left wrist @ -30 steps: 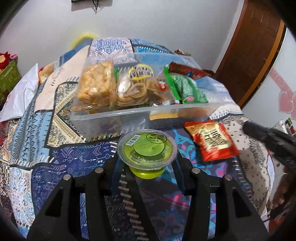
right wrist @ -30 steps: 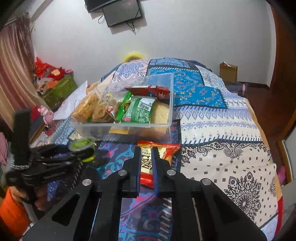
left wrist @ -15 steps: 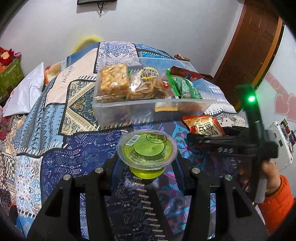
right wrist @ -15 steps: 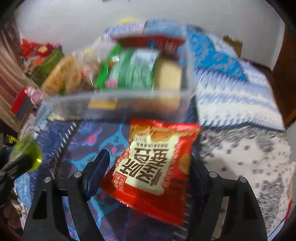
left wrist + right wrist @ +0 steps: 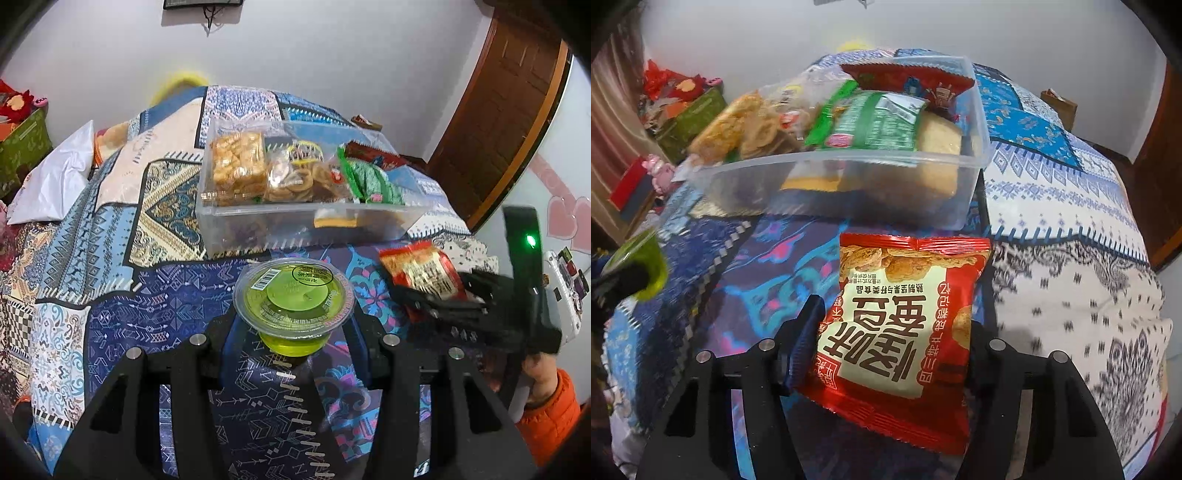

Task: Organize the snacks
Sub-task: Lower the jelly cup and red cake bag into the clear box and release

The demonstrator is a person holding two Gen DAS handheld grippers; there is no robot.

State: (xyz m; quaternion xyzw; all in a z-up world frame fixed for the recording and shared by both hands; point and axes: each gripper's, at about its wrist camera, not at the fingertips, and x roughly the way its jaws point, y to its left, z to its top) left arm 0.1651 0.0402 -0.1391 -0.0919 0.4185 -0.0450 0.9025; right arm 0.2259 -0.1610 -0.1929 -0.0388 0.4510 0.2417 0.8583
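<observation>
My left gripper [image 5: 293,328] is shut on a green jelly cup [image 5: 291,299] and holds it above the bedspread, short of a clear plastic box [image 5: 295,225] full of snack packs. My right gripper [image 5: 892,332] is shut on a red snack packet [image 5: 897,325], held off the bed in front of the same box [image 5: 849,184]. In the left wrist view the right gripper [image 5: 439,295] and its red packet [image 5: 421,269] are at the right. The jelly cup [image 5: 646,266] shows at the left edge of the right wrist view.
The box sits on a patterned quilt [image 5: 110,280] covering a bed. A white pillow [image 5: 59,184] lies at the far left, a brown door [image 5: 509,110] at the right. Toys and a green box [image 5: 690,118] stand beside the bed.
My right gripper opened, closed on the red packet and lifted it off the quilt. My left gripper drew back from the box with the jelly cup.
</observation>
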